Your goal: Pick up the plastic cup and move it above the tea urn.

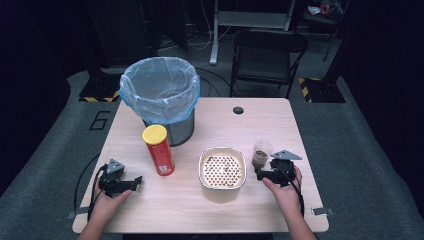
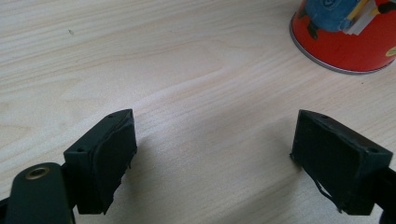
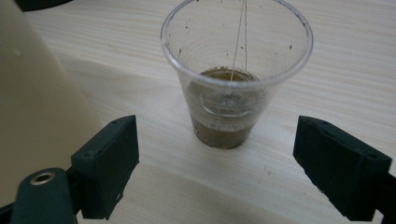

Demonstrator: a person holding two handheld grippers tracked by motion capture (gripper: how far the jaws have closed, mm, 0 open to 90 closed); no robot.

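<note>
The clear plastic cup (image 3: 236, 77) with a brown residue at its bottom stood upright on the pale wooden table (image 1: 210, 210), toward the table's right side in the high view (image 1: 261, 153), at about three o'clock from the cream square container (image 1: 222, 172) whose top showed a perforated, dotted insert. In the right gripper view the cup sat ahead of the jaws and apart from them, between their lines but beyond the tips, with the cream wall of the container (image 3: 37, 102) filling the nine o'clock side. The right gripper (image 3: 217, 163) had its jaws spread wide with nothing between the pads and nothing held; in the high view it (image 1: 267, 172) lay just below the cup, at about six o'clock from it, in the person's right hand (image 1: 285, 192). The left gripper (image 2: 212, 158) also stood wide open over bare wood, grasping nothing, and in the high view it (image 1: 131, 183) rested near the table's left front edge in the left hand (image 1: 107, 202). A red cylindrical can with a yellow lid (image 1: 158, 149) stood upright at about two o'clock from the left gripper; its red base with a blue cartoon print (image 2: 348, 35) showed at the upper right of the left gripper view. Behind the can, at twelve o'clock, stood a grey bin lined with a pale blue plastic bag (image 1: 160, 92).
</note>
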